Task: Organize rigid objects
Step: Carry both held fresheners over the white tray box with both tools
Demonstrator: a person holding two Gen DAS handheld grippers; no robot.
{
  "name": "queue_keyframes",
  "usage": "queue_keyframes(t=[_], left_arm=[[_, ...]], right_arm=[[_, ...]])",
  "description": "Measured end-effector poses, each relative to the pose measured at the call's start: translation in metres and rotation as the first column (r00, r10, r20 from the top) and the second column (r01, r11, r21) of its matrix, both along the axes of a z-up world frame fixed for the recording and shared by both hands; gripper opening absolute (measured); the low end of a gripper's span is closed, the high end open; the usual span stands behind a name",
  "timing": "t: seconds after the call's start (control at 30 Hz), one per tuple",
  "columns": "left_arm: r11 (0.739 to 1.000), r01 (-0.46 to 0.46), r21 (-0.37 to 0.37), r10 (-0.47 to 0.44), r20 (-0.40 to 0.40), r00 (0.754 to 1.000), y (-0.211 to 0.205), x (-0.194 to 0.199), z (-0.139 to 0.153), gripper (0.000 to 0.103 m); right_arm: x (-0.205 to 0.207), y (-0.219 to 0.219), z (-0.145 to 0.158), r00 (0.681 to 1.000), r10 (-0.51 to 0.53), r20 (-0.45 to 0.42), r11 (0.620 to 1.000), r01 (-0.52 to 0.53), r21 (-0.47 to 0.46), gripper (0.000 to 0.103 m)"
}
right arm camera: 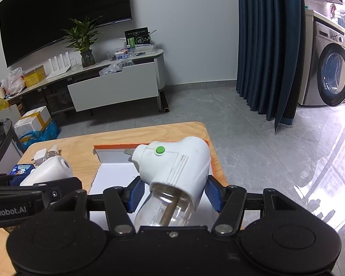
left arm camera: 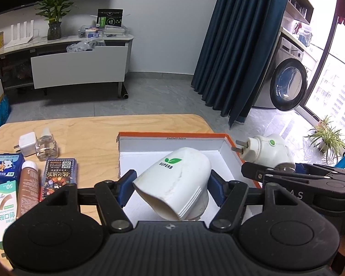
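Gripping a white plug-in housing [left arm camera: 174, 184] marked SUPERB with a green leaf, the left gripper [left arm camera: 171, 189] has its blue pads [left arm camera: 126, 187] pressed against both sides of it, jaws closed on the shell. The housing hangs tilted, its hollow mouth toward the camera, above the white floor of an orange-edged box [left arm camera: 172, 138]. In the right wrist view the same housing [right arm camera: 49, 170] shows at the left, beside that box [right arm camera: 108, 148].

To the right, the right gripper [right arm camera: 172, 192] clamps a white plug-in vaporizer [right arm camera: 174, 163] with a green button and two metal prongs, its clear bottle [right arm camera: 165, 211] pointing back at the camera; these jaws are closed on it too. It hovers over the box's right part; from the left wrist it [left arm camera: 264, 149] sits past the box's right wall.

On the wooden surface [left arm camera: 92, 133] left of the box lie a white charger [left arm camera: 27, 143], a clear bottle [left arm camera: 46, 148], a card pack [left arm camera: 58, 178], a brown tube [left arm camera: 30, 188], a blue packet [left arm camera: 3, 168] and a bandage box [left arm camera: 2, 209].
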State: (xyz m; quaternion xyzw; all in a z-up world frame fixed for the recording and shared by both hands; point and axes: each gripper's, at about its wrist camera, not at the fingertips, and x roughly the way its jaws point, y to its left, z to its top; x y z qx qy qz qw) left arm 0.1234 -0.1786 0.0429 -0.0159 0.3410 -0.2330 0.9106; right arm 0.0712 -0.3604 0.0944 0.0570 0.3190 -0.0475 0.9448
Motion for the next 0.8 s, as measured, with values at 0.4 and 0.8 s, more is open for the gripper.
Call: queue_keyframes(t=[0.4,0.8], left_arm=[[1.0,-0.011,-0.007,0.011,0.009,1.0,0.0057,-0.0036,0.0051,0.067],[1.0,-0.016,0.001,0.016,0.014,1.0,0.0044,-0.0004,0.0036,0.067]], right_arm=[[0.0025,0.0027,0.0064,1.0,0.002,0.008,1.0,-0.002,0.002,0.07],[0.0065,0.0013,0.0039,1.0,0.002,0.009,1.0,-0.002,0.011,0.07]])
